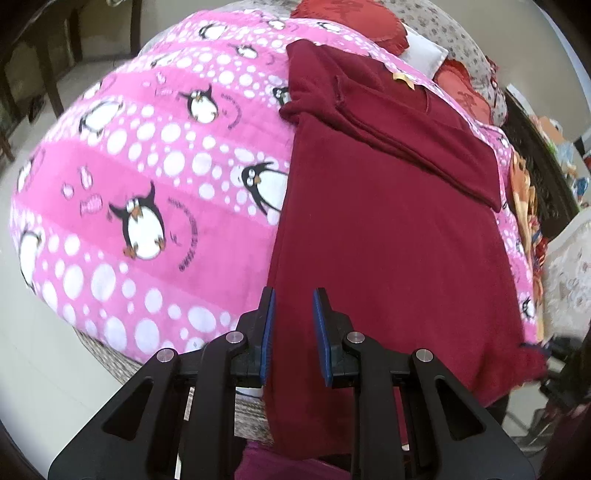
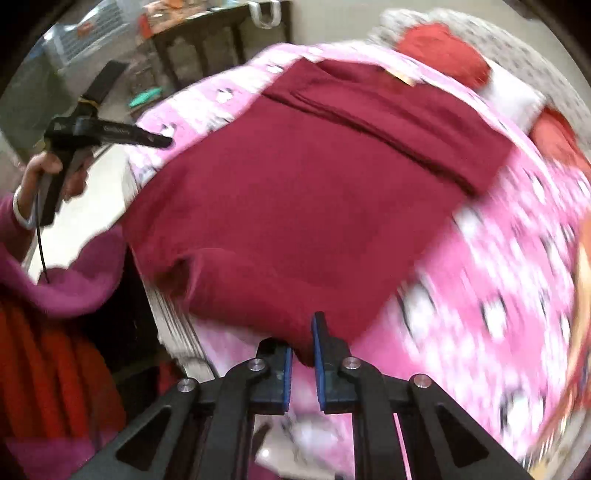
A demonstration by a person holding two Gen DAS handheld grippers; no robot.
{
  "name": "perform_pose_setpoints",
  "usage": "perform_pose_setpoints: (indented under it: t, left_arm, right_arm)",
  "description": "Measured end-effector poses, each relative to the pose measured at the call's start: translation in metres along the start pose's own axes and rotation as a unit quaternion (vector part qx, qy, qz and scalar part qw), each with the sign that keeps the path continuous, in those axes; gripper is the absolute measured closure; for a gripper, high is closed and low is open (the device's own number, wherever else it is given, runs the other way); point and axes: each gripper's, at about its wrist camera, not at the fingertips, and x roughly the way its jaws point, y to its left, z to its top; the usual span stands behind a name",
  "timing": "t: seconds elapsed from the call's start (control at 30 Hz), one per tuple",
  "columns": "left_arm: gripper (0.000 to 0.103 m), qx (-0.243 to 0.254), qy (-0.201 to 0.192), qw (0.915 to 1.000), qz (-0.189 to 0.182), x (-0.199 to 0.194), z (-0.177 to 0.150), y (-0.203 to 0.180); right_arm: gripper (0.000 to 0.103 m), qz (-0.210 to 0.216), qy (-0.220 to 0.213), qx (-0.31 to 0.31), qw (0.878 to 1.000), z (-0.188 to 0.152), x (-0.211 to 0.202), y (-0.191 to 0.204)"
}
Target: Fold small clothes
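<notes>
A dark red top (image 1: 388, 221) lay flat on a pink blanket with penguins (image 1: 147, 177). In the left wrist view the top filled the middle and the right side, from 12 o'clock down to 6 o'clock. One sleeve (image 1: 406, 129) was folded across the top part of it, running toward 3 o'clock. A small yellow tag (image 1: 404, 79) showed near the collar at 1 o'clock.

The left gripper (image 1: 293, 295) was at 6 o'clock. Its two blue pads (image 1: 267, 332) stood apart, with a gap between them. The near edge of the top showed in that gap, but the pads were not squeezing it.

In the right wrist view the top (image 2: 295, 203) sat in the middle, and the picture was blurry. The right gripper (image 2: 303, 332) was at 6 o'clock. Its blue pads (image 2: 317, 354) were a little apart, and a corner of the top hung down between them. I cannot tell if they were pinching it.

At 9 o'clock in that view, the person's left hand (image 2: 51, 173) held the handle of the other gripper, just off the edge of the bed. Red cushions (image 1: 354, 18) and a white one (image 1: 424, 51) lay past the blanket at 12 to 1 o'clock.
</notes>
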Motion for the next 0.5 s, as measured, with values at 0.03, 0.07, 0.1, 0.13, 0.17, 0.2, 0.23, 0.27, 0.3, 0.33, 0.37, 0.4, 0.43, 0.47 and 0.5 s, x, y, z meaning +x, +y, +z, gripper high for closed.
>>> perform_pose_setpoints:
  t: [0.03,0.07,0.1,0.13,0.17,0.2,0.23,0.27,0.3,0.33,0.37,0.4,0.43,0.47,0.5]
  left_arm:
    - [0.084,-0.005,0.002,1.0,-0.004,0.001,-0.001,0.001]
    - [0.084,-0.009,0.005,0.9999,-0.008,0.001,-0.003,0.001]
    - [0.084,-0.012,0.009,0.9998,-0.011,0.001,-0.005,0.002]
    - [0.084,-0.014,0.011,0.9998,-0.014,0.0,-0.007,0.002]
    - [0.084,-0.015,0.012,0.9997,-0.017,-0.001,-0.01,0.003]
    - [0.084,-0.016,0.012,0.9996,-0.019,-0.003,-0.011,0.003]
    - [0.084,-0.018,0.012,0.9995,-0.022,-0.005,-0.013,0.004]
    - [0.084,-0.02,0.012,0.9994,-0.025,-0.006,-0.015,0.005]
    - [0.084,-0.022,0.014,0.9992,-0.029,-0.007,-0.016,0.006]
    - [0.084,-0.023,0.018,0.999,-0.034,-0.007,-0.019,0.007]
    - [0.077,-0.021,0.022,0.9988,-0.039,-0.007,-0.021,0.008]
    - [0.07,-0.021,0.026,0.9984,-0.047,-0.007,-0.024,0.008]
    - [0.055,-0.024,0.028,0.9978,-0.055,-0.007,-0.026,0.009]
    - [0.048,-0.031,0.03,0.9969,-0.066,-0.007,-0.029,0.01]
    - [0.048,-0.04,0.034,0.9957,-0.077,-0.006,-0.032,0.013]
  right_arm:
    - [0.094,0.007,0.002,0.027,1.0,-0.013,0.0,-0.011]
    - [0.093,0.026,0.015,0.066,0.997,-0.026,0.004,-0.023]
    - [0.093,0.037,0.027,0.093,0.995,-0.038,0.005,-0.034]
    - [0.093,0.047,0.048,0.133,0.989,-0.05,0.01,-0.046]
    - [0.093,0.046,0.057,0.164,0.984,-0.061,0.012,-0.056]
    - [0.093,0.042,0.052,0.186,0.98,-0.069,0.01,-0.064]
    - [0.092,0.042,0.04,0.205,0.977,-0.078,0.004,-0.069]
    - [0.091,0.046,0.026,0.226,0.973,-0.081,0.0,-0.075]
    - [0.091,0.058,0.01,0.25,0.967,-0.083,-0.004,-0.08]
    - [0.091,0.085,-0.015,0.272,0.958,-0.083,-0.008,-0.083]
    - [0.088,0.106,-0.033,0.282,0.953,-0.08,-0.008,-0.082]
    - [0.078,0.124,-0.045,0.289,0.948,-0.077,-0.006,-0.08]
    - [0.068,0.135,-0.052,0.296,0.944,-0.075,-0.002,-0.077]
    - [0.052,0.144,-0.056,0.301,0.941,-0.072,0.002,-0.073]
    - [0.049,0.154,-0.06,0.305,0.938,-0.07,0.007,-0.071]
